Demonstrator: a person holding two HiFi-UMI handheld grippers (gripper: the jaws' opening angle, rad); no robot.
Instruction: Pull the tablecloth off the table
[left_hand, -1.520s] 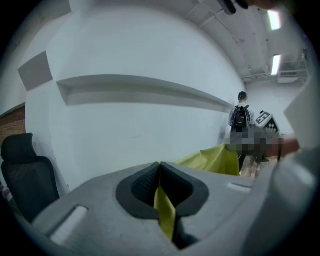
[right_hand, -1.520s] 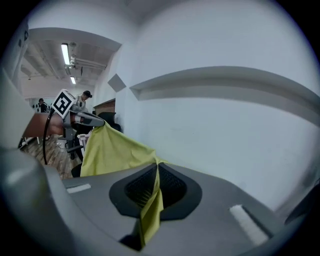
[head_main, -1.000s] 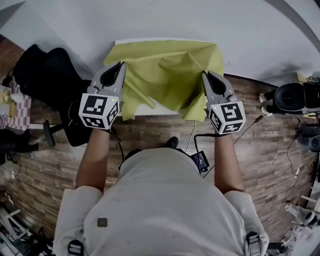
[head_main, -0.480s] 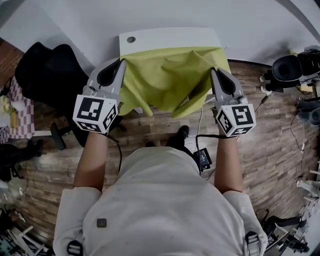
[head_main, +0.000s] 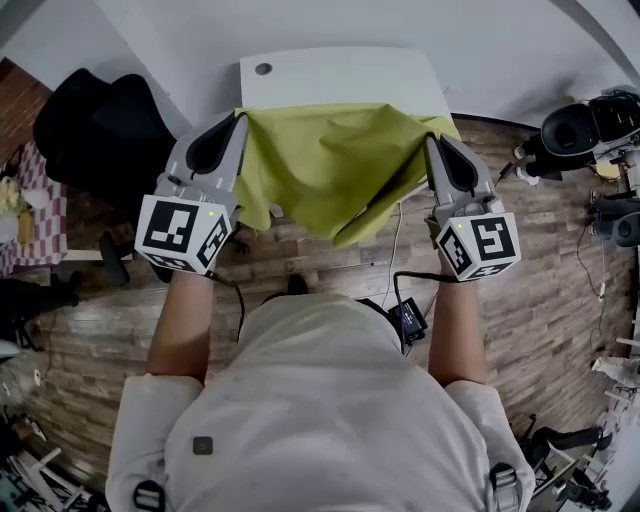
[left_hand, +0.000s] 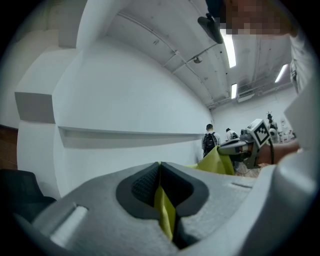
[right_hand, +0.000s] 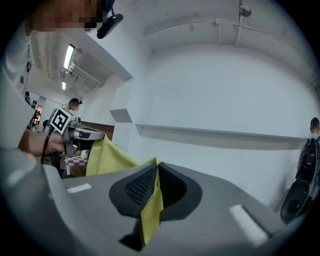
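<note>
**Cloth drawn back, far end of the desk laid bare**

A second ago the yellow tablecloth (head_main: 330, 165) covered nearly all of the white desk (head_main: 345, 80), leaving only a thin strip at the far edge. Now a broad band of the top is uncovered, along with a round hole (head_main: 263, 69) near its left corner. The left claw (head_main: 238, 120) and right claw (head_main: 432, 142) have come back toward the person with the cloth's corners. The cloth sags between them, and more of it hangs over the wooden floor (head_main: 330, 262).

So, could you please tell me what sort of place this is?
Probably a lab or studio workspace: a black office chair, loose cables on the plank floor, and dark equipment standing at the right.
</note>
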